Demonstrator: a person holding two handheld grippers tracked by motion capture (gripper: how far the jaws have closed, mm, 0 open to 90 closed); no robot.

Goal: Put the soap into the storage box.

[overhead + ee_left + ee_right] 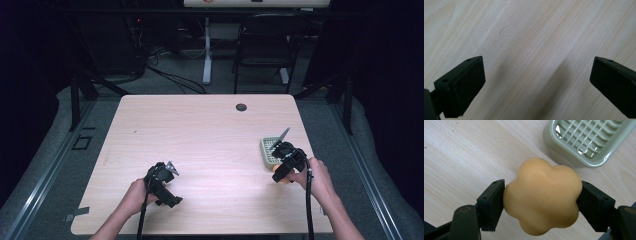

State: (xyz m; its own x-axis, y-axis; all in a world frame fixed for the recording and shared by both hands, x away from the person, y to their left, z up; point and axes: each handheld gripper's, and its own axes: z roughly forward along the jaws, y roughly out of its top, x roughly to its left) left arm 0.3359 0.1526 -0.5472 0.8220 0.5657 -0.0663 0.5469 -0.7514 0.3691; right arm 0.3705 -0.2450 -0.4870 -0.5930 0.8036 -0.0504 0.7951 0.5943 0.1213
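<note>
Pressed between the two black jaws of the right tool (541, 200) is a smooth, peach-orange, flower-shaped bar of soap (542, 196), lobed all round its edge; in the right gripper view both pads bear on its sides, so the tool is clamped on it. Whether the soap rests on the pale wood-grain desk (461, 152) or hangs just above it I cannot tell from this angle. Just beyond the soap, at about one o'clock from it, sits a pale green plastic soap dish (599, 161) with a slatted grid floor, close to the soap but apart from it.

From the high view, the right tool (283, 170) sits at about four o'clock on the desk (200, 130), near its right edge, with the person's right hand (315, 175) behind it. The green dish (268, 151) lies just beside it toward eleven o'clock, partly covered by the tool, and a sliver of orange soap (284, 181) peeps out below the tool, though it is small and dim there.

At about seven o'clock on the desk, well apart from the soap and dish, the left hand (136, 196) holds the left tool (162, 182). In the left gripper view its jaws stand wide over bare wood, the left tool (537, 82) gripping nothing.

A small dark round grommet (241, 107) marks the desk at twelve o'clock.
</note>
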